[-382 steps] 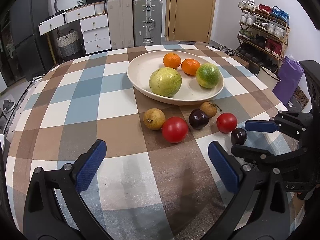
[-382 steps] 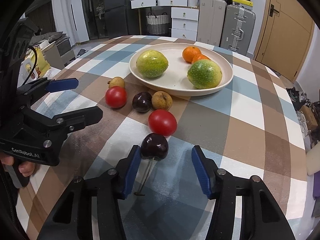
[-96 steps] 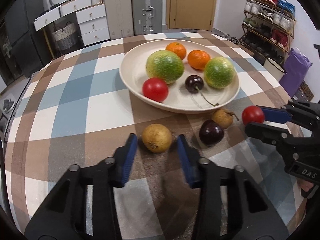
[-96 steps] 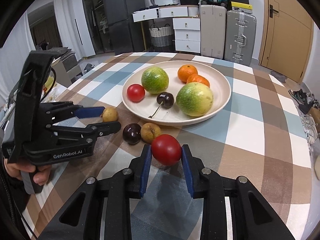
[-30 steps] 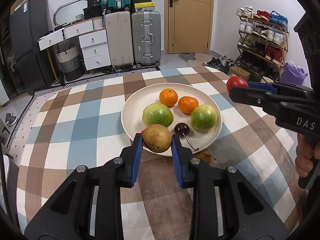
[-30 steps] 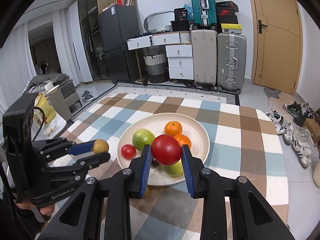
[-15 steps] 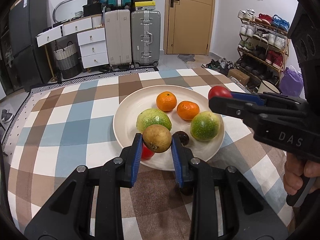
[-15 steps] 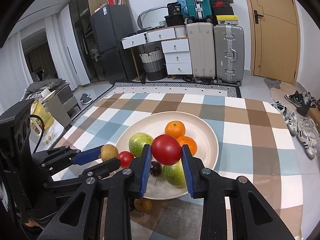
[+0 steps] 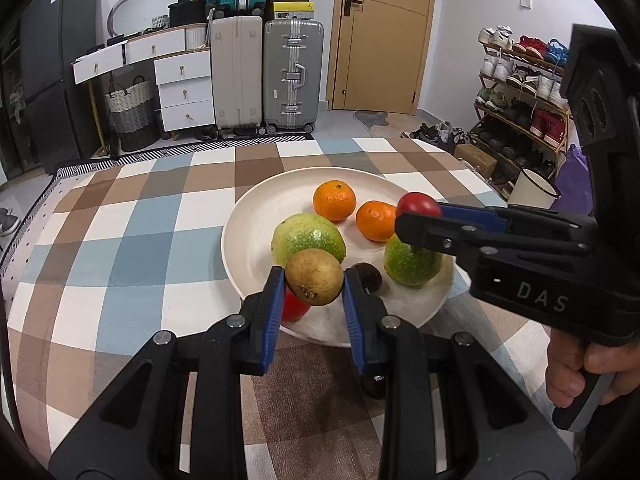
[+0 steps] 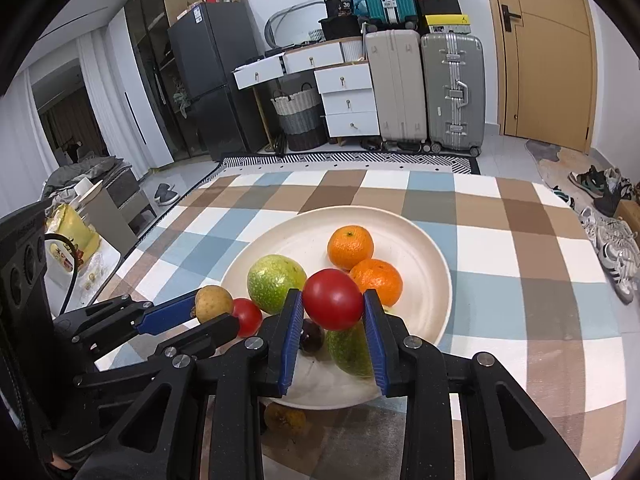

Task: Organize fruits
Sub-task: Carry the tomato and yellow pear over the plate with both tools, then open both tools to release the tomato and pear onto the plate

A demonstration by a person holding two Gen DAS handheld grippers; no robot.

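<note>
The left gripper (image 9: 314, 278) clamps a brownish-yellow pear (image 9: 315, 277) above the near edge of the cream plate (image 9: 256, 216), and the right gripper (image 10: 332, 300) pinches a red tomato (image 10: 333, 299) over the plate's middle. On the plate lie two oranges (image 10: 350, 248), two green fruits (image 10: 275, 283), another tomato (image 10: 248, 317) and a dark cherry (image 9: 368, 277). A small brown fruit (image 10: 285, 417) sits on the checked tablecloth (image 9: 120, 232) just off the plate's near rim.

Left gripper (image 9: 314, 289) jaws clamped, right gripper (image 10: 332, 310) jaws clamped, both raised
</note>
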